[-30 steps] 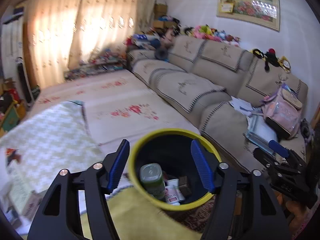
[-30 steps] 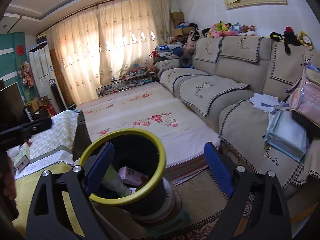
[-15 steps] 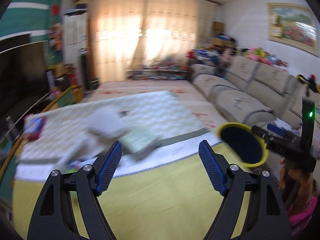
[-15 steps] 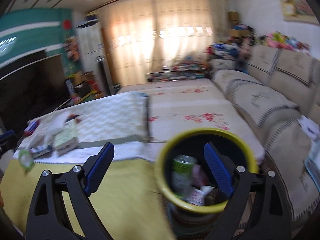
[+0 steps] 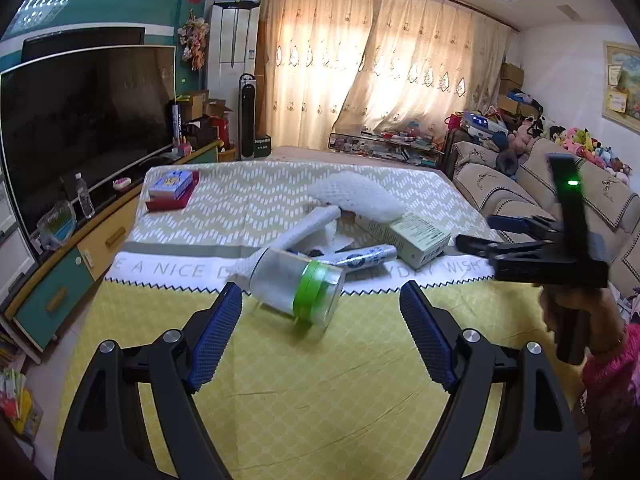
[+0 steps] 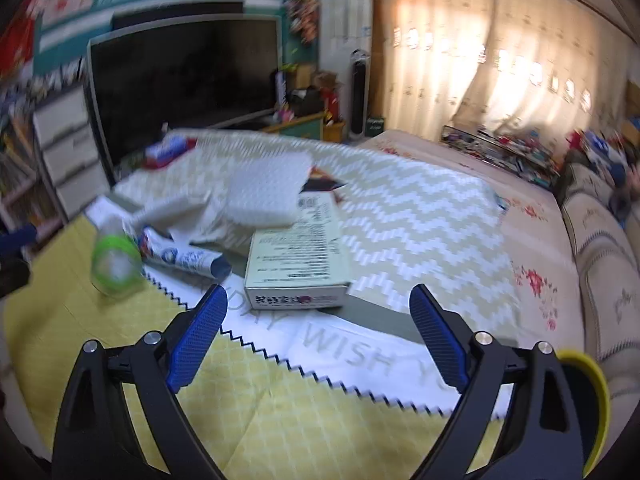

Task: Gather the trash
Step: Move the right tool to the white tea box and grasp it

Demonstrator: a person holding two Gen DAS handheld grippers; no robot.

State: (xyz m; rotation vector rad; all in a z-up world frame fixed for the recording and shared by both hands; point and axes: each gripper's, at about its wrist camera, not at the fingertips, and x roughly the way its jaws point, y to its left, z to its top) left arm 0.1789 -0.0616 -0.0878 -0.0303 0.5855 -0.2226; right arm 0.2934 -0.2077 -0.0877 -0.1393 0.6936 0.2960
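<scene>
Here, on a bench under a yellow lattice cloth and a white runner printed with grey letters, lies one cluster of trash.

- Clear plastic jar with a green band, on its side on the yellow cloth, mouth toward the camera; it sits just ahead of the left tongs and slightly left of their centre line.
- White and blue tube, flat on the runner, just behind the jar.
- Pale green carton with printed panels, right of the tube; in the right wrist view the same carton lies directly ahead of the right tongs.
- White foam netting and crumpled white paper, heaped behind the jar and carton.
- Blue and red box, well apart at the far left of the zigzag cloth.

Left tongs: jaws wide apart, nothing between them, touching nothing. Right tongs: jaws likewise spread and empty, short of the carton; the view is blurred. From the left wrist the right tool shows at the right edge, held in a hand with a pink sleeve.

Yellow-rimmed bin: partly visible at the lower right of the right wrist view, beside the bench. A dark television stands at the left and a sofa at the right.
</scene>
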